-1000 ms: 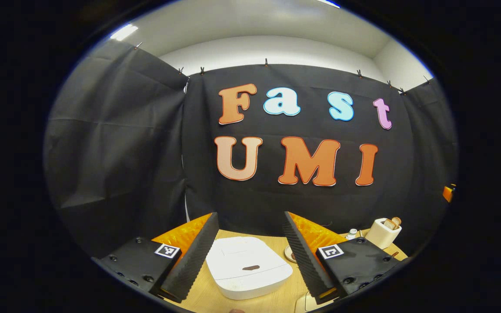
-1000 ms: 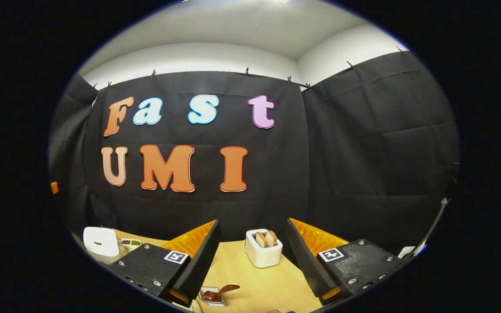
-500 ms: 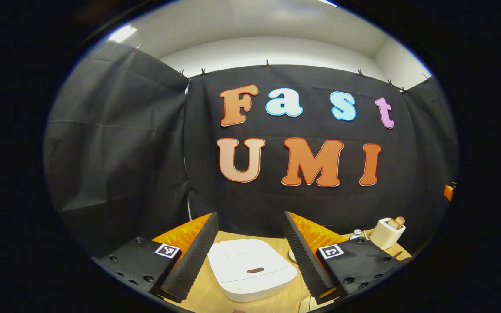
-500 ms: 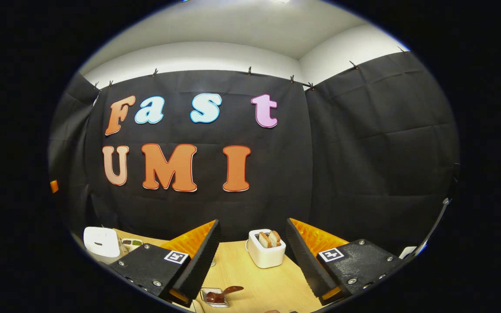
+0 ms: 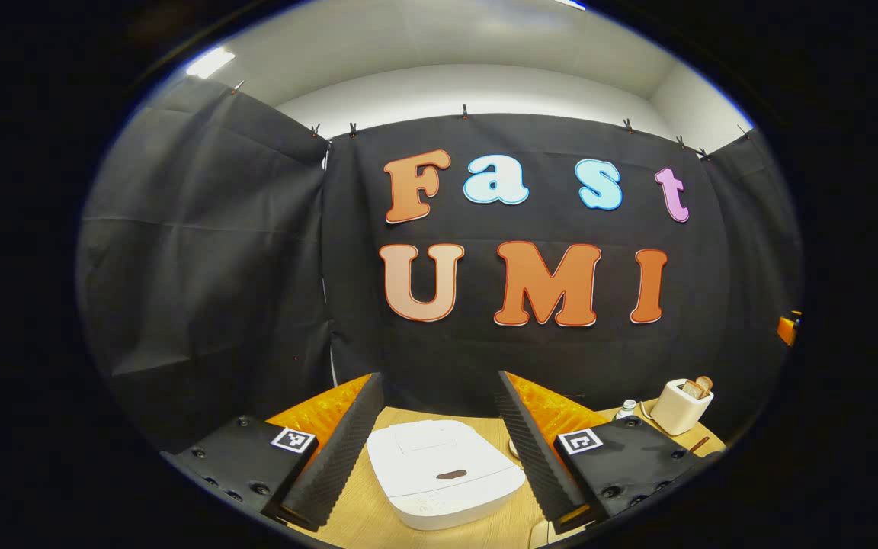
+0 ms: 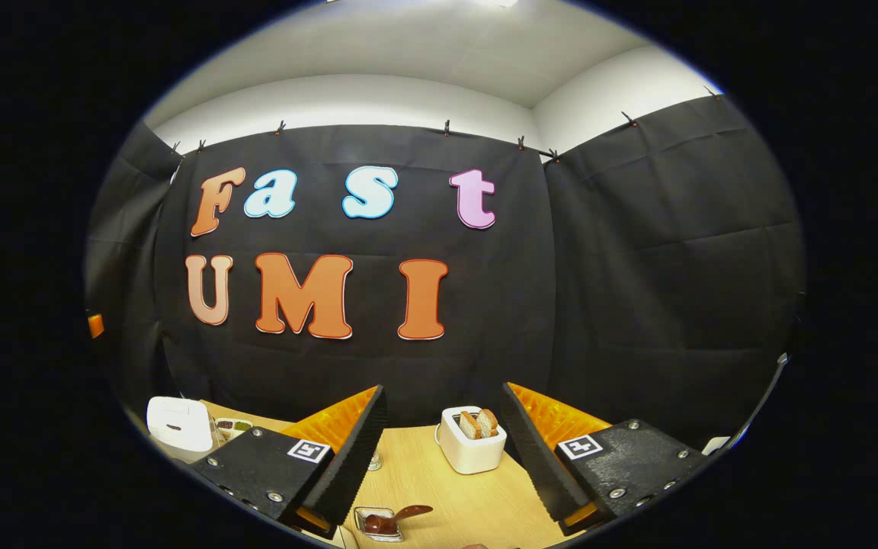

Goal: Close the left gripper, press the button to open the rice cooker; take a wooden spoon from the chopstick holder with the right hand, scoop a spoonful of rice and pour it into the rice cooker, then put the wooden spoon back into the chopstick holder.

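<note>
In the left gripper view, the left gripper is held above a light wooden tabletop with its two fingers spread wide apart and nothing between them. The closed white rounded rice cooker sits on the tabletop in the gap between the fingers, lower than and beyond their tips, touching neither; a small dark oval mark shows on its lid toward the front. To the far right in this view stands a white rectangular chopstick holder with pale wooden handles poking out of its top, well apart from the rice cooker.

In the right gripper view, the right gripper also hovers with its fingers wide apart and empty. The white chopstick holder stands upright on the tabletop between the fingers, a little toward the right one and beyond the tips, untouched, with wooden pieces showing in its opening. Nearer the camera, low in the gap, lies a small clear container with a dark brown spoon resting in it. The white rice cooker appears far to the left, beyond the left finger, with a small divided dish just beside it.
</note>
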`<state>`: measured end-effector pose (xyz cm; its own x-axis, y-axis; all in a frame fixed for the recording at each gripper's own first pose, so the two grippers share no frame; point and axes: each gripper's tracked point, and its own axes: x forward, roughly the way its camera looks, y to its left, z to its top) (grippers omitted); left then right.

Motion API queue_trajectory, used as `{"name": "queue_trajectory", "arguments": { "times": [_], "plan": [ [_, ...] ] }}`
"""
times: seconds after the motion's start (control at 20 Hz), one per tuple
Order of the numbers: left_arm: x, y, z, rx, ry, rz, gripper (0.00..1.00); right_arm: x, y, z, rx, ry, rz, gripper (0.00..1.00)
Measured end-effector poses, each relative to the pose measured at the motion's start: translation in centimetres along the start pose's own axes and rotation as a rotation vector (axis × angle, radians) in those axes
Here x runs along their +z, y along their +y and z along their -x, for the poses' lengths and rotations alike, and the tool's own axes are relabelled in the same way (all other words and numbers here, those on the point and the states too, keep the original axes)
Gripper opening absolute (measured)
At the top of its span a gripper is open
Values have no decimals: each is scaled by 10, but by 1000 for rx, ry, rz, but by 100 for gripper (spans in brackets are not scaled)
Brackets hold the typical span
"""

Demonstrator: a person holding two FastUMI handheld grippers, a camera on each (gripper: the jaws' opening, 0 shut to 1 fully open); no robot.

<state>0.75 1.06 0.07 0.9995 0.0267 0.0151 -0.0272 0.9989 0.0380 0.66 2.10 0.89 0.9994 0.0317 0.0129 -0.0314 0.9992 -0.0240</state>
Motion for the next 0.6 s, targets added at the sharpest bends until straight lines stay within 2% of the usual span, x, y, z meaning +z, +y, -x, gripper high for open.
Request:
{"name": "queue_trajectory", "arguments": {
  "times": [0.15, 0.25, 0.6],
  "plan": [
    [1, 2, -2, 11, -1, -6, 97, 1, -1, 0, -4, 0, 6, 93],
    [1, 3, 0, 19, -8, -16, 85, 0, -3, 1, -7, 1, 10, 93],
    [9, 11, 6, 45, -23, -21, 12, -2, -3, 5, -8, 10, 12, 93]
  ]
}}
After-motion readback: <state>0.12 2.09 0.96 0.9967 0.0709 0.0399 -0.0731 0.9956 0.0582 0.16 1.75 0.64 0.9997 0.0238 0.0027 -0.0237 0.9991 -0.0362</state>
